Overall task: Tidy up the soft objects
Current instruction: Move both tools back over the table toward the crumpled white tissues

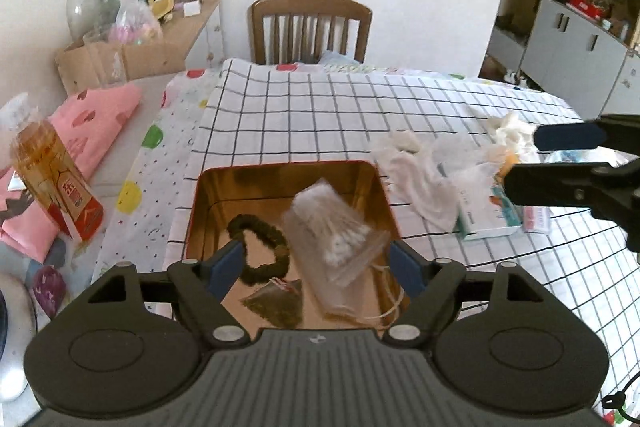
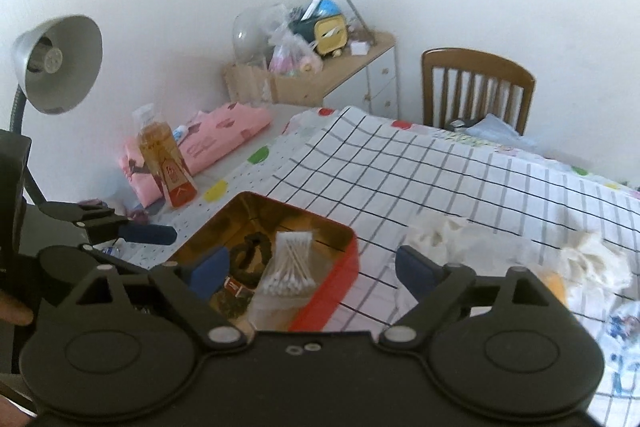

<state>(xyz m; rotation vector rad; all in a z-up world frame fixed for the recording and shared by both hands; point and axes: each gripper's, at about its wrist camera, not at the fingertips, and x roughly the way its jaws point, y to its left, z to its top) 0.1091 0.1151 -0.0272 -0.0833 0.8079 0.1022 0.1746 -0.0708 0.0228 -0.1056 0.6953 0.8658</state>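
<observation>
A bag of cotton swabs (image 2: 289,267), a hair tie (image 1: 260,247) and a tea bag (image 1: 276,303) lie in the tin (image 1: 280,173), cloths (image 1: 420,179) remain on the counter (image 1: 340,115), and both the left hand-held gripper (image 1: 320,263) and right hand-held gripper (image 2: 312,267) hang open and empty.

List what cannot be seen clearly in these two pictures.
- Swab bag: blurred in left view.
- Tin: near side hidden by right gripper body.
- Tea bag: partly behind left gripper.
- Pile: right part covered by fingers.

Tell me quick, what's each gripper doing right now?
Left gripper: open, holding nothing.
Right gripper: open, holding nothing.
</observation>
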